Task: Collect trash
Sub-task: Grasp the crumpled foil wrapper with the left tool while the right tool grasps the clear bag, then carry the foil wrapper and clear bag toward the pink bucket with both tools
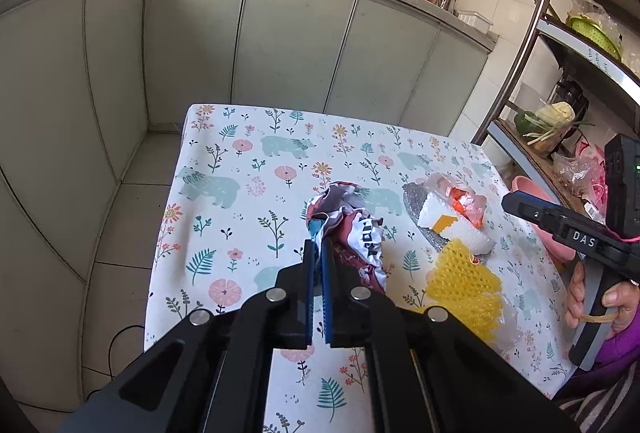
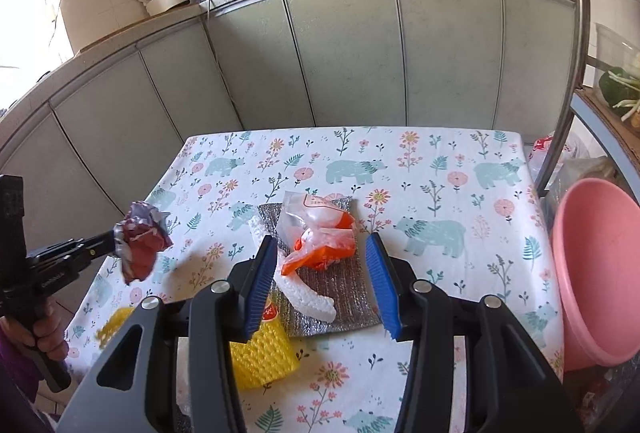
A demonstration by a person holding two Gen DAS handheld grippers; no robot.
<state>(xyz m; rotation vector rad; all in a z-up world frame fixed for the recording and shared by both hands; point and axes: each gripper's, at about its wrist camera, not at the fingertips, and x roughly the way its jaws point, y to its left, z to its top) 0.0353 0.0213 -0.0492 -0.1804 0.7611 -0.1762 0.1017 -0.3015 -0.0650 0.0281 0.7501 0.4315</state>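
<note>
1 piece of trash is already off the desk [image 2: 400,169]: at the far left, the left gripper [image 1: 318,253] has its fingers pinched nearly together on a crumpled maroon wrapper [image 2: 140,241], held up in the air over the desk's left side.

Moving right, the rest still lies on the floral cloth. Nearest the person is a yellow foam net [image 2: 262,353]. Just beyond it a silver padded sheet [image 2: 340,309] carries a curved white foam strip [image 2: 308,301] and a clear-and-orange plastic bag [image 2: 320,237], the bag lying on top. The right gripper [image 2: 324,281] hovers above this heap with its fingers spread wide on either side of the bag and strip, holding nothing.

So I would judge the job to be early on: 1 item lifted, at least 4 left.

Farthest right, off the desk's edge, stands a pink basin [image 2: 592,273]. What shows of its inside looks bare, though its bottom is hidden, and it seems the likely place for the trash.
</note>
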